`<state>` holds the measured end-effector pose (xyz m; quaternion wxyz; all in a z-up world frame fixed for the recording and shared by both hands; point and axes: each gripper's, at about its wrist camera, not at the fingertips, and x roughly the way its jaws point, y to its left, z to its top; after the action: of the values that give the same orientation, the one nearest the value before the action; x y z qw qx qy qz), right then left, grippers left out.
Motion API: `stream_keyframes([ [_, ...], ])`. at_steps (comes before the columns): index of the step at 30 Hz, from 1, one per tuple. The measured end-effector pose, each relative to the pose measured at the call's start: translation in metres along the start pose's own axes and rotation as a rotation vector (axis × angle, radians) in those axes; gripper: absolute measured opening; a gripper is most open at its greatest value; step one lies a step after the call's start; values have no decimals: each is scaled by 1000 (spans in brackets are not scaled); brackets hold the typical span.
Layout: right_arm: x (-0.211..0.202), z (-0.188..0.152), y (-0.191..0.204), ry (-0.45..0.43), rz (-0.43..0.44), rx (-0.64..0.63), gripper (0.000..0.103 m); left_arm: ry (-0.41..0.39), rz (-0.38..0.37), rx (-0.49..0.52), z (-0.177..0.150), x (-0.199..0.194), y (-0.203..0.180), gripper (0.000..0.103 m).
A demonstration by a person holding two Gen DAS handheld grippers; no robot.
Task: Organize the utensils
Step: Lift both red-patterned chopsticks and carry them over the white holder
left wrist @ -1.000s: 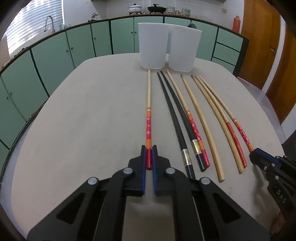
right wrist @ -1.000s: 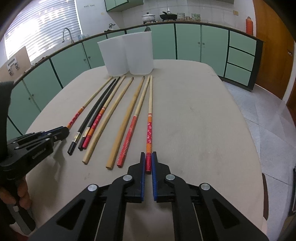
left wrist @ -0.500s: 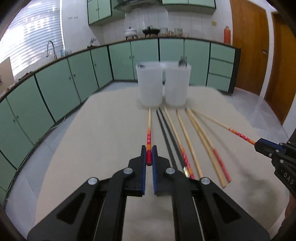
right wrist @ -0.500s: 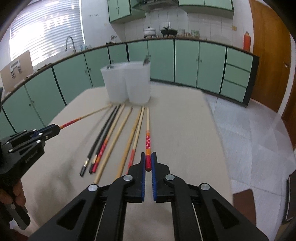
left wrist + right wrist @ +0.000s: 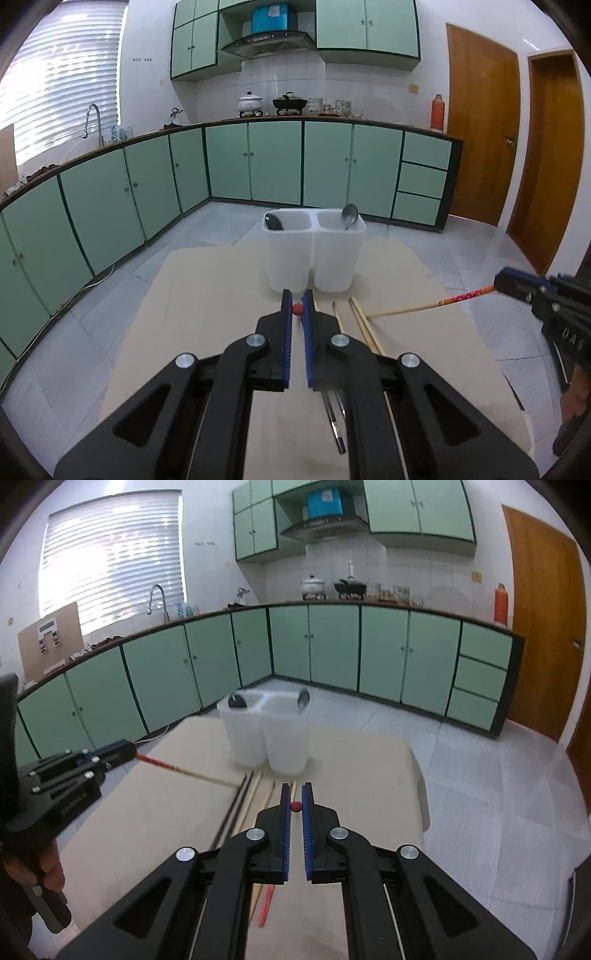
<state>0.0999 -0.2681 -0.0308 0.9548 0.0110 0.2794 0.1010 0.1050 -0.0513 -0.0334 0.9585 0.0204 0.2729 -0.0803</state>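
Left wrist view: left gripper (image 5: 297,300) jaws clamp a slender red-ended wooden chopstick (image 5: 297,308); right gripper (image 5: 296,795) grips its match (image 5: 295,806). Remaining round sticks (image 5: 364,325) lie before the translucent white twin-compartment plastic holder (image 5: 314,254) near the matte beige tabletop's (image 5: 207,295) far edge.

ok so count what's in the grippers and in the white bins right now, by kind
chopsticks: 2, one in the left gripper, one in the right gripper
spoons: 2, one in the left white bin, one in the right white bin
total: 4
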Motion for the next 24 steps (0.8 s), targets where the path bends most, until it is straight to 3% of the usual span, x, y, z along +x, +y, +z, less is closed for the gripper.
stream_keyframes([
  [9, 16, 49, 6, -6, 47, -62, 6, 17, -53, -30, 30, 10, 16, 5],
  [24, 31, 74, 6, -18, 86, -90, 6, 48, -118, -51, 65, 4, 37, 5],
])
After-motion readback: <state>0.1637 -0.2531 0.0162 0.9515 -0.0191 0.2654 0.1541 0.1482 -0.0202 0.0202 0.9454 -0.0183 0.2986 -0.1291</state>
